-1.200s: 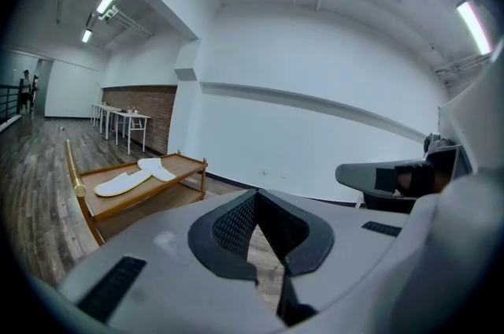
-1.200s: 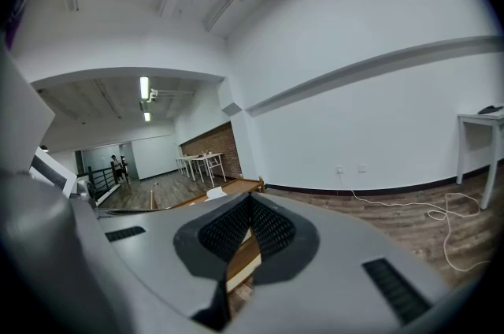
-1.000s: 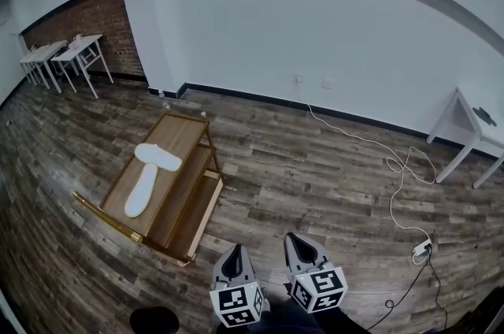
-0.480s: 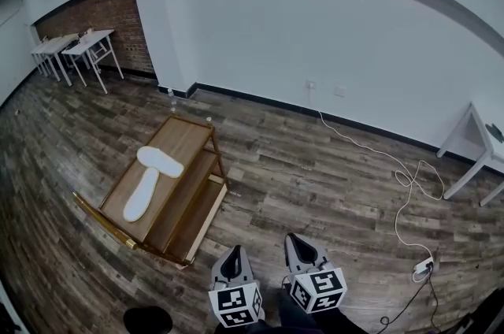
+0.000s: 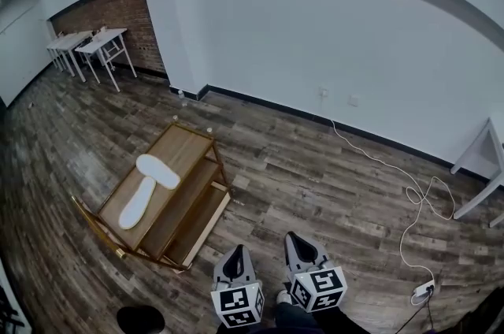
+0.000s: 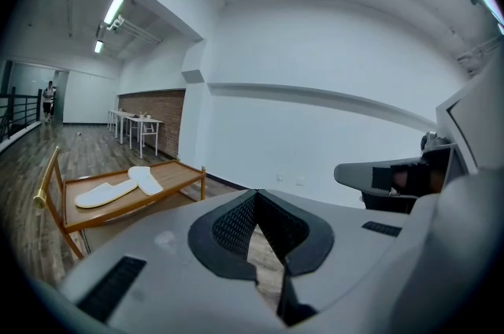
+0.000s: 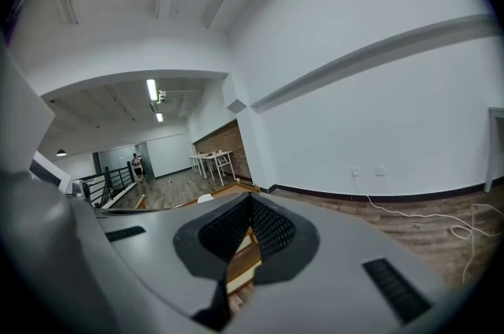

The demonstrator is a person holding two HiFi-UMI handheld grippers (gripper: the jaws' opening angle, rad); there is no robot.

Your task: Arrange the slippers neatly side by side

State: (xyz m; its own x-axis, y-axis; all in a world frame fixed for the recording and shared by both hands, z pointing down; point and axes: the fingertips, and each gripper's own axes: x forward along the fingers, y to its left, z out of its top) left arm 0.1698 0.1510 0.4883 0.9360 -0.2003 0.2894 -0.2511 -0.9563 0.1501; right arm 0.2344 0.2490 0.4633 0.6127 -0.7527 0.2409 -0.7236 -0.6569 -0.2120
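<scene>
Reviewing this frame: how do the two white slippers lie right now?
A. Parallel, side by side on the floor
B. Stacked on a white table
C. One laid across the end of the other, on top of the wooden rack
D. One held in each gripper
C: in the head view one slipper lies lengthwise on the wooden rack, and the other slipper sits crosswise at its far end.

Bare office hall, white desks (image 5: 88,47), brick wall (image 5: 110,8)
</scene>
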